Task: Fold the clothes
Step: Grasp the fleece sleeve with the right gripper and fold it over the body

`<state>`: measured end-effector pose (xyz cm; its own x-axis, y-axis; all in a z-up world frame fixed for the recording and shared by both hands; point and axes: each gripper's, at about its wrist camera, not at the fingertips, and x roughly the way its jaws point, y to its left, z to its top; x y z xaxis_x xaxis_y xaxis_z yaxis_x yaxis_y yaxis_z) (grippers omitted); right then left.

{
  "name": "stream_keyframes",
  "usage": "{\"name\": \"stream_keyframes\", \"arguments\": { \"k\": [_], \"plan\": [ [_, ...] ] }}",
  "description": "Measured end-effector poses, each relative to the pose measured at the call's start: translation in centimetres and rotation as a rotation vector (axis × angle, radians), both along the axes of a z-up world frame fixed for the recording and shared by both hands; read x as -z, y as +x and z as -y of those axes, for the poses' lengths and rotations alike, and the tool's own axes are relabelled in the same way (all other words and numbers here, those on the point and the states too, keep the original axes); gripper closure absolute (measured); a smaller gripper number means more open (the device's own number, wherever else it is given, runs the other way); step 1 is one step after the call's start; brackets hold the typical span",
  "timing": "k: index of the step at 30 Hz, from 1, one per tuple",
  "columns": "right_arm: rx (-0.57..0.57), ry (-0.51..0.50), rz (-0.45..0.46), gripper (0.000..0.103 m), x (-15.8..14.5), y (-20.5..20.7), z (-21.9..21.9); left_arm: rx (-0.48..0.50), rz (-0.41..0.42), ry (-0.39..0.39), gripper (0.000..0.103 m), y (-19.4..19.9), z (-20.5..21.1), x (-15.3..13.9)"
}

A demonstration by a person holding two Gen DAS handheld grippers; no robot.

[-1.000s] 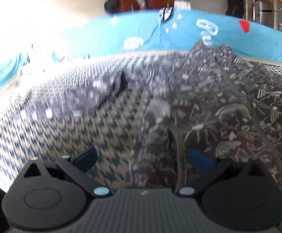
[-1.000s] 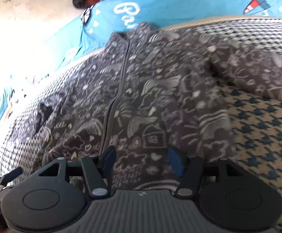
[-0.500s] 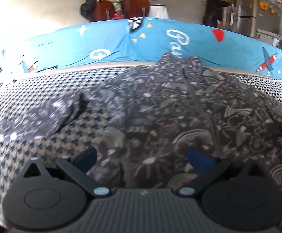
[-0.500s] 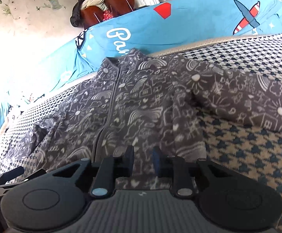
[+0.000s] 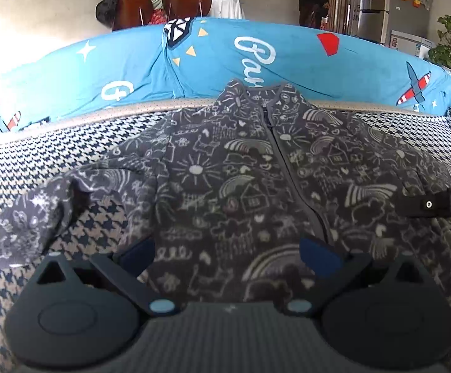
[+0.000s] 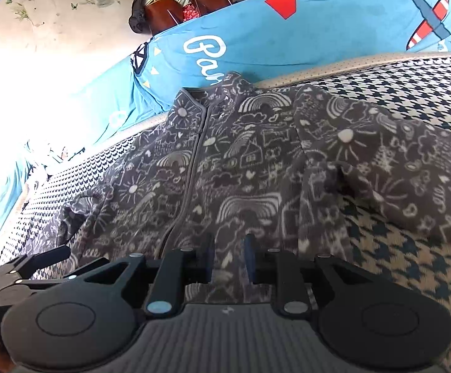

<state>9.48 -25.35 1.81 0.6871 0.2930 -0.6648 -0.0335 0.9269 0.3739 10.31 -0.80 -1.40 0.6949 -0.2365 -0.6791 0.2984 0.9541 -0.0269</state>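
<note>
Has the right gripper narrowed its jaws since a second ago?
Yes. The right gripper now has its jaws much closer together over the jacket hem, right of the zipper; earlier they stood wide.

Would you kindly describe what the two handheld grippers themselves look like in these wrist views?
Both are matte black. The left gripper and right gripper each have a ribbed grey centre plate, two round black housings, angled black linkage arms with pale blue and grey pivot caps, and dark blue finger pads. No cables or sleeves show.
</note>
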Motion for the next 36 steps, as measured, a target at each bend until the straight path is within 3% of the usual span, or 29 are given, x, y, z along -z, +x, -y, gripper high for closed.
{"name": "stream_keyframes", "arguments": {
  "k": [7,14,21,36],
  "plan": [
    [0.028,-0.104,-0.056,0.081,1.3,2.1,0.3,-0.044,-0.045,0.007,0.000,1.8,-0.1,2.1],
    [0.127,-0.069,-0.117,0.103,2.4,2.7,2.9,-0.038,-0.049,0.041,0.000,1.5,-0.8,3.4],
    [0.176,0.026,-0.143,0.103,2.8,2.9,4.5,-0.043,-0.045,0.022,0.000,1.2,-1.7,3.6],
    [0.186,0.020,-0.131,0.103,2.5,2.4,4.6,-0.064,-0.021,0.018,0.000,0.7,-2.0,3.8]
  ]
}}
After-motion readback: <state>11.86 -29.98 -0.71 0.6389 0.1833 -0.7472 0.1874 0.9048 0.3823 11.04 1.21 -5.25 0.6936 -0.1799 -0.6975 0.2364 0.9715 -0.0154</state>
